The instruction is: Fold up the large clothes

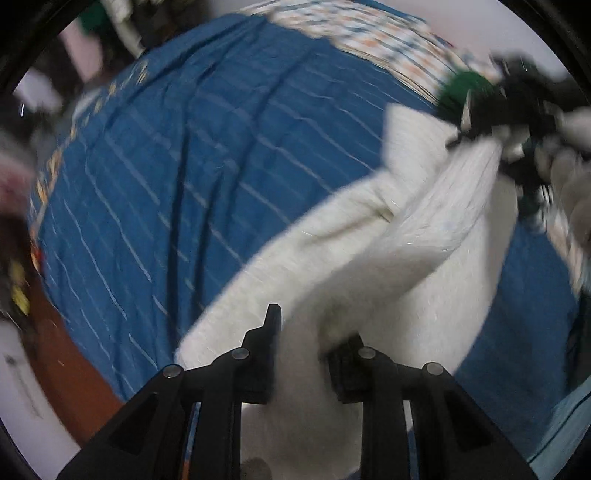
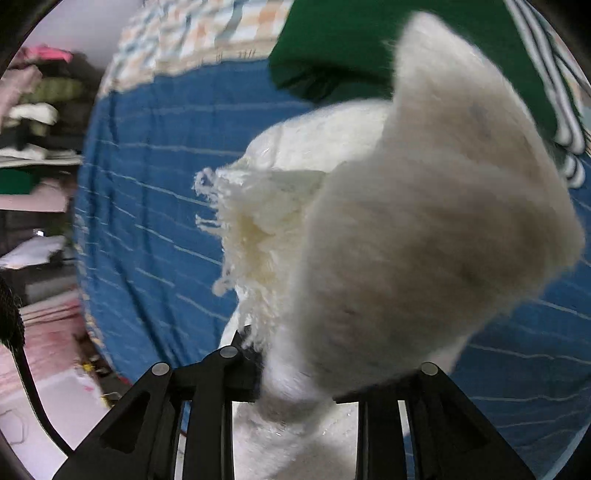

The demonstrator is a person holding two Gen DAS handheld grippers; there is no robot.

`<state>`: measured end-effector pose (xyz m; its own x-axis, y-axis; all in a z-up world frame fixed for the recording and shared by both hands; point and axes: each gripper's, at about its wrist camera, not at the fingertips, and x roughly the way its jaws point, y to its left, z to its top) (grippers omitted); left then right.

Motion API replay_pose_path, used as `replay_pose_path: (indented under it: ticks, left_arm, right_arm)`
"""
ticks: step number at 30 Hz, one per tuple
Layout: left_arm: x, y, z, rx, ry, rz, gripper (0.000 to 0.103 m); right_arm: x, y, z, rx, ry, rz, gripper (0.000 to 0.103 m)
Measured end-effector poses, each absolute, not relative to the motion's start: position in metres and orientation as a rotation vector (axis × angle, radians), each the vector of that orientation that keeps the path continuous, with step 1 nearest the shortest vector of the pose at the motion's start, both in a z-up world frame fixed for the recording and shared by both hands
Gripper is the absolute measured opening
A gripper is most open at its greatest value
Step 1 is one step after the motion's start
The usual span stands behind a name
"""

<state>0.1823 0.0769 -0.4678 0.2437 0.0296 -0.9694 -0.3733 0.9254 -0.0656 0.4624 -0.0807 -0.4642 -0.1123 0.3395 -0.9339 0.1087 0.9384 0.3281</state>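
A large fluffy white garment hangs stretched above a bed with a blue striped cover. My left gripper is shut on one bunched edge of it, with cloth filling the gap between the fingers. In the left wrist view my right gripper shows at the upper right, holding the far end of the same cloth. In the right wrist view my right gripper is shut on the white garment, which billows over the fingers and hides the right one; a frayed fringe hangs on its left.
A green garment with white stripes lies at the back of the blue cover, next to a patterned quilt. Shelves with piled clothes stand to the left. Reddish floor shows beside the bed.
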Motion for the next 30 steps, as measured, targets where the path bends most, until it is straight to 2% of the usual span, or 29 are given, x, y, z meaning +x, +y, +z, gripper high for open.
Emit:
replay_pose_path:
  ticks: [2,4,6,8,13,18,22,24,26,28,30]
  left_arm:
    - [0.177,0.11,-0.469,-0.427,1.288,0.287,0.031]
    - [0.168,0.131,-0.469,-0.51,1.277,0.302,0.038]
    - [0.152,0.15,-0.461,-0.55,1.247,0.347,0.05]
    - [0.134,0.162,-0.454,-0.553,1.229,0.393,0.071]
    - [0.099,0.173,-0.459,-0.67,1.241,0.435,0.072]
    - [0.116,0.138,-0.512,-0.681,1.324,0.453,0.072]
    - [0.134,0.127,-0.566,-0.573,1.421,0.533,0.075]
    - [0.135,0.13,-0.571,-0.601,1.412,0.55,0.077]
    - [0.136,0.131,-0.571,-0.592,1.413,0.554,0.078]
    - [0.137,0.129,-0.571,-0.572,1.414,0.551,0.078]
    - [0.146,0.125,-0.572,-0.535,1.413,0.546,0.079]
  right_arm:
    - [0.475,-0.056,-0.486,0.335,1.722,0.186,0.039]
    - [0.484,-0.035,-0.499,0.356,1.737,0.203,0.052]
    - [0.491,-0.019,-0.505,0.374,1.728,0.27,0.057]
    - [0.492,-0.013,-0.494,0.461,1.685,0.437,0.057]
    - [0.481,-0.064,-0.455,0.559,1.565,0.559,0.058]
    - [0.458,-0.172,-0.446,0.49,1.5,0.395,0.06]
    - [0.453,-0.241,-0.486,0.454,1.529,0.319,0.062]
    - [0.459,-0.26,-0.517,0.47,1.541,0.327,0.062]
    - [0.468,-0.267,-0.554,0.576,1.547,0.425,0.063]
    - [0.481,-0.259,-0.589,0.74,1.526,0.542,0.072]
    - [0.493,-0.249,-0.619,0.873,1.521,0.624,0.074]
